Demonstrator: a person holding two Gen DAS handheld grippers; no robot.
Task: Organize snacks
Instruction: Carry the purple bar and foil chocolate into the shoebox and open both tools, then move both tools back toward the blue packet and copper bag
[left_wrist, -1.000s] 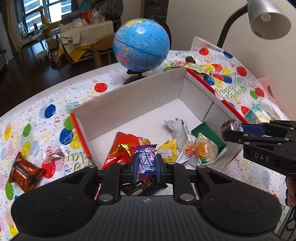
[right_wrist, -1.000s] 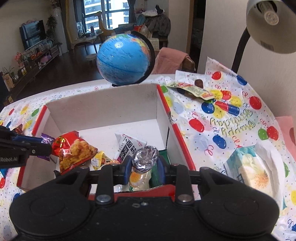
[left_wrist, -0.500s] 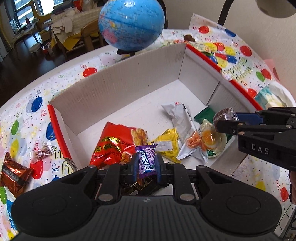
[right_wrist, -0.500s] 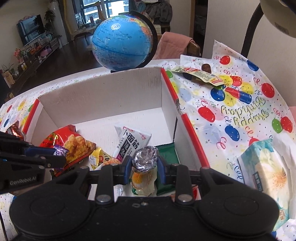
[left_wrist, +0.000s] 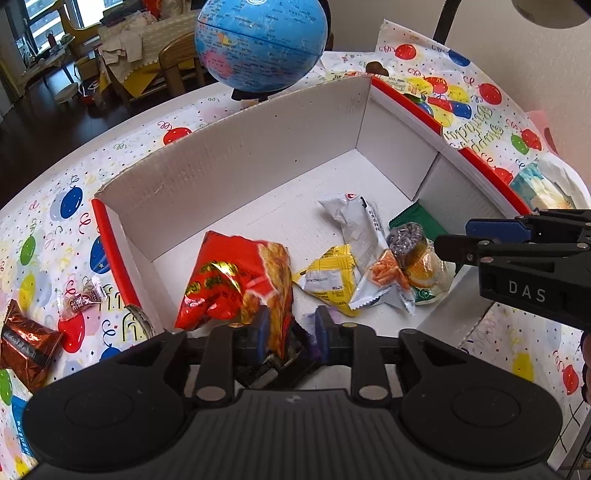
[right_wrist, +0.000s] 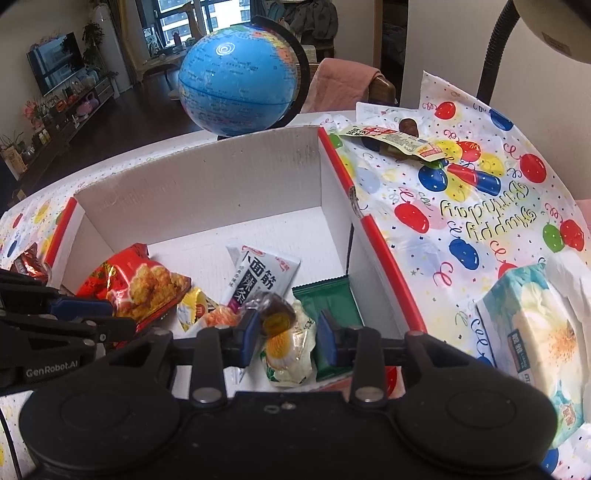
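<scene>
Left tongs (left_wrist: 290, 328): you've just been opening them; purple candy (left_wrist: 312, 325) released, beside one pad.
Right tongs (right_wrist: 286, 334): just been opening; foil sweet (right_wrist: 275, 314) freed, dropping between the pads.
Done: several packets lie in the box (left_wrist: 236, 162) ahead of both tongs.
Left: brown packet (left_wrist: 26, 341) and small candy (left_wrist: 79, 301) wait on the table (left_wrist: 44, 206), left of your left tongs.

Soft, even daylight from far windows (right_wrist: 192, 22); sharp centres; strong fisheye bending at edges; dark vignetted corners.
</scene>
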